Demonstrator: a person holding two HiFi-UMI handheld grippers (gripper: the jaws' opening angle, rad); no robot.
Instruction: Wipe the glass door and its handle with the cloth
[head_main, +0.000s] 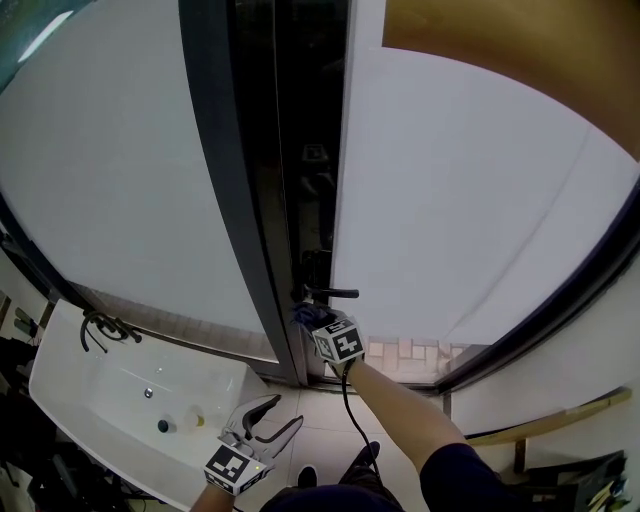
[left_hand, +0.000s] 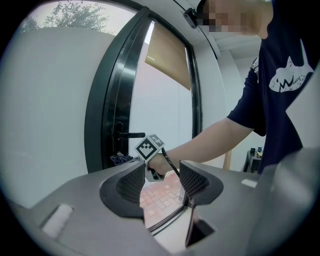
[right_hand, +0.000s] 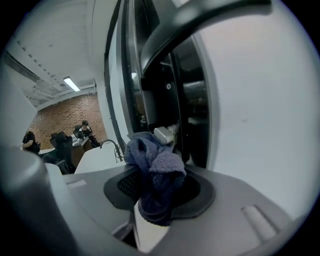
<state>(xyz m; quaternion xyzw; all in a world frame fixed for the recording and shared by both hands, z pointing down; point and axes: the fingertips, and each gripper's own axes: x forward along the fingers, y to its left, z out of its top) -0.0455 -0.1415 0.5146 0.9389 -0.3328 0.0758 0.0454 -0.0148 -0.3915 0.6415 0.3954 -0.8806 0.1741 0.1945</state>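
Observation:
The glass door (head_main: 450, 200) stands in a dark frame, with its black lever handle (head_main: 332, 293) at the leaf's left edge. My right gripper (head_main: 314, 324) is shut on a blue cloth (head_main: 303, 316) just below that handle. From the right gripper view the bunched cloth (right_hand: 154, 172) sits between the jaws, with the handle (right_hand: 200, 20) arching overhead and a silver lock cylinder (right_hand: 164, 134) just behind the cloth. My left gripper (head_main: 262, 420) hangs low and open, holding nothing. The left gripper view shows the handle (left_hand: 131, 135) and the cloth (left_hand: 119, 159) beyond its jaws.
A white sink (head_main: 90, 390) with a black faucet (head_main: 102, 328) stands at the lower left, close to my left gripper. A tan blind (head_main: 520, 50) covers the door's top. Brick paving (head_main: 410, 352) shows through the glass. People sit far off (right_hand: 84, 129).

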